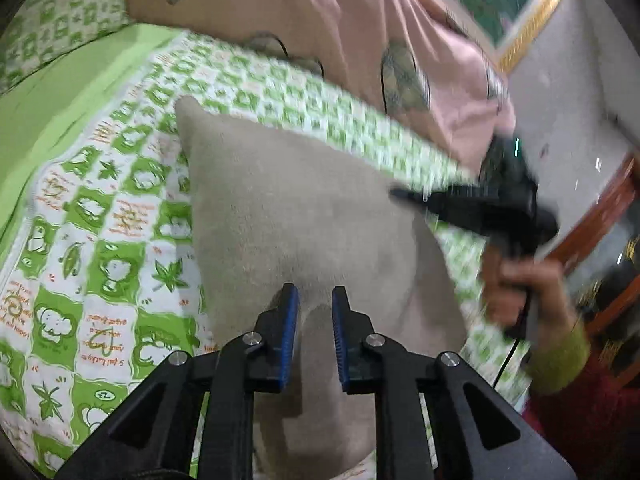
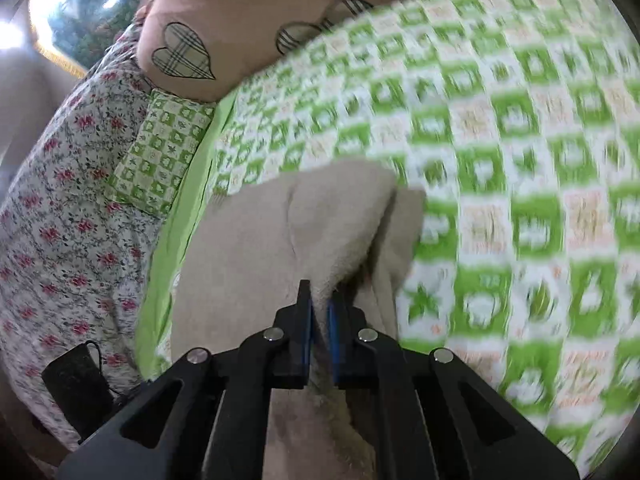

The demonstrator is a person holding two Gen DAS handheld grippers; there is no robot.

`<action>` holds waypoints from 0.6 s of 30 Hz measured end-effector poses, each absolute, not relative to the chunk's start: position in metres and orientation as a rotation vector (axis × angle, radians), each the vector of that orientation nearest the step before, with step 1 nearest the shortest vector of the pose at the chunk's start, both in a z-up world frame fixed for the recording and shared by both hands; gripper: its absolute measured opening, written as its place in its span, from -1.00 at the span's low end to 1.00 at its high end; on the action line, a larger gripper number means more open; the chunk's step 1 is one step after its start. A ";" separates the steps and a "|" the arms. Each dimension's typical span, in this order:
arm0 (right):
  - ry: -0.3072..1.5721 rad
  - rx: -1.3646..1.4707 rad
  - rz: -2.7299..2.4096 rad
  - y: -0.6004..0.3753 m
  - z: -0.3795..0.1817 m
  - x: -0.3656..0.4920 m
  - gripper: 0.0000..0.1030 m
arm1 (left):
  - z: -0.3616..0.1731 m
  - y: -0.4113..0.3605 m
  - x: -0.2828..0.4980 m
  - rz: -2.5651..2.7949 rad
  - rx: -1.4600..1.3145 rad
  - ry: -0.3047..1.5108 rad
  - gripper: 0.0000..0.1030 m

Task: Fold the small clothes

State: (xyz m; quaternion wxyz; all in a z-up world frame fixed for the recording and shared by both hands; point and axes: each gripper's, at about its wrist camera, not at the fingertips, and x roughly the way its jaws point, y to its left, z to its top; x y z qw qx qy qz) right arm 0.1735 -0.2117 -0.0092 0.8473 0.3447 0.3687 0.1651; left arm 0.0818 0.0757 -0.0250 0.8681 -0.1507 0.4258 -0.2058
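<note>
While the left wrist view looks down across a bed, a beige garment [image 1: 304, 200] fills the centre of the frame, spread over a green-and-white checked bedsheet [image 1: 100, 208]. The left claw [image 1: 316, 304] sits at lower centre with its blue pads slightly apart, a raised ridge of the beige cloth standing between them; whether the pads press on it cannot be told. At right, a person's hand [image 1: 516, 288] holds the right claw [image 1: 400, 194], its black tip lying closed at the cloth's right edge. A pink pillow [image 1: 360, 20] with checked heart patches lies across the top.

In the right wrist view, the beige garment [image 2: 280, 232] runs from centre to the bottom of the frame, one flap doubled back on itself at its right side. The right claw [image 2: 319, 308] is clamped on a pinched fold of the beige cloth at lower centre. The bedsheet [image 2: 500, 160] blurs across the right half; a floral fabric [image 2: 60, 200] covers the left, and a pink pillow [image 2: 240, 8] the top.

The cloth looks plain, matte and slightly fuzzy, like fleece or soft knit. It appears light and limp, likely to sag and crease wherever it is unsupported, but not slippery or fragile. Hems and corners look the best places to take hold, so that a lifted edge stays straight.
</note>
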 end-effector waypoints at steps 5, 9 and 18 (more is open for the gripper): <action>0.828 0.625 0.281 -0.203 -0.030 0.200 -0.85 | -0.048 0.072 0.081 -0.441 -0.328 0.928 -0.81; 0.797 0.680 0.302 -0.211 -0.032 0.192 -0.79 | -0.039 0.074 0.075 -0.431 -0.328 0.915 -0.83; 0.694 0.645 0.372 -0.205 0.000 0.093 -0.74 | -0.004 0.084 0.014 -0.477 -0.347 0.842 -0.71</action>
